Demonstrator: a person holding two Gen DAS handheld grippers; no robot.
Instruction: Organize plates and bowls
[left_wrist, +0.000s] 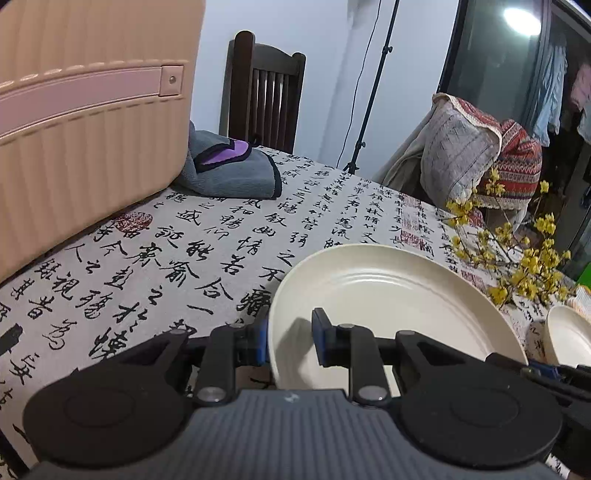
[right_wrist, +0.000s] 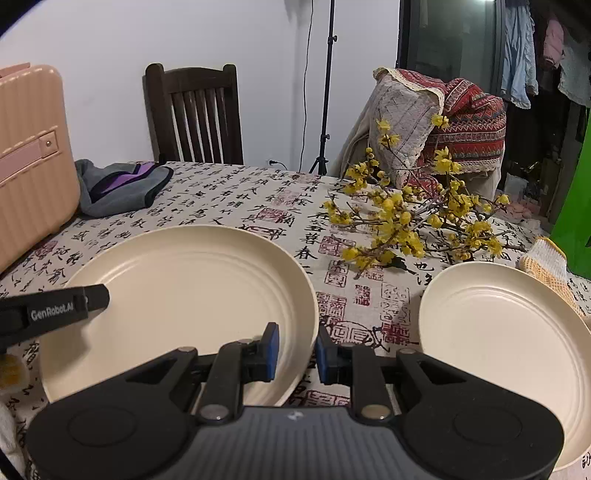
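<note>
A large cream plate (left_wrist: 391, 295) lies on the calligraphy tablecloth (left_wrist: 177, 251). My left gripper (left_wrist: 290, 341) is open, its blue-padded fingers straddling the plate's left rim, one outside and one inside. In the right wrist view the same plate (right_wrist: 184, 288) fills the centre left, and my right gripper (right_wrist: 295, 356) is open with its fingers on either side of the plate's right rim. The left gripper's finger (right_wrist: 55, 306) shows at that plate's left edge. A second cream plate (right_wrist: 506, 339) lies to the right; it also shows in the left wrist view (left_wrist: 569, 339).
A peach ribbed suitcase (left_wrist: 88, 122) stands at the table's left. A grey and purple cloth (left_wrist: 232, 166) lies beside it. Yellow flower branches (right_wrist: 410, 221) lie behind the plates. A yellow knitted cloth (right_wrist: 546, 262) sits far right. A dark wooden chair (right_wrist: 195, 114) stands behind the table.
</note>
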